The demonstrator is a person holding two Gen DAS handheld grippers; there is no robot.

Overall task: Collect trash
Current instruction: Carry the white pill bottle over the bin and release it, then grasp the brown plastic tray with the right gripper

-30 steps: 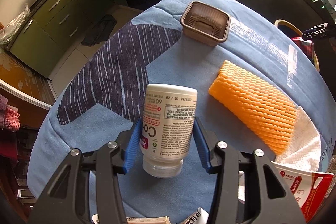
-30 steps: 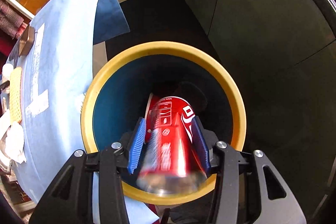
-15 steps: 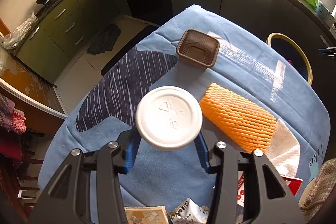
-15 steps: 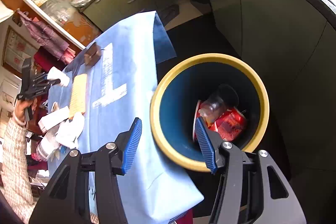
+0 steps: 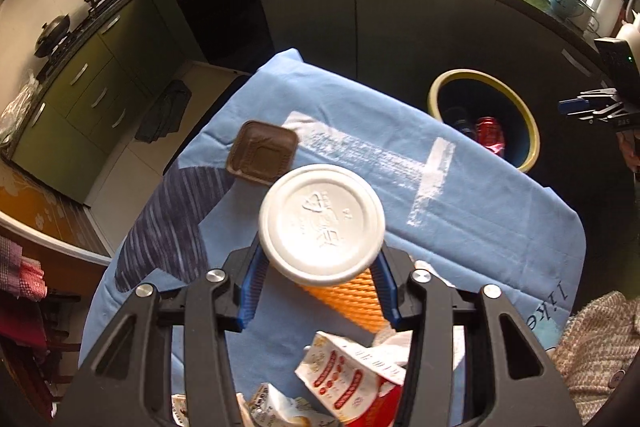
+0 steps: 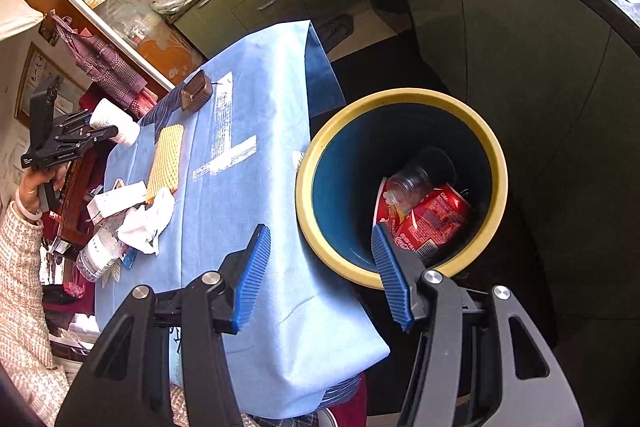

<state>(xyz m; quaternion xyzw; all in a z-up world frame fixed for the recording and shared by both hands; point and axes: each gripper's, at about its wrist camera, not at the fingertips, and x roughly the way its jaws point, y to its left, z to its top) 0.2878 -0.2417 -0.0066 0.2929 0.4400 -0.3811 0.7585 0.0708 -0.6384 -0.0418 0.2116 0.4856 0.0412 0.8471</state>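
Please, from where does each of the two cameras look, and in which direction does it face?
Left wrist: sits on the left gripper, above the table, facing the kitchen cabinets; its fingers clamp the white bottle; a knit sleeve shows.
Right wrist: sits on the open right gripper, at the table end, looking down at the bin; the left hand shows.
Shared: bottle, bin, red can, brown tray, orange foam net.

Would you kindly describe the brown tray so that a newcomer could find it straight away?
Start at the blue tablecloth beside the yellow-rimmed bin. Toward its far end, where the dark striped patch meets the plain blue, sits the brown tray. It is the only dark, square, shallow plastic piece there; its nearest neighbour, the orange foam sleeve, is long and ribbed.
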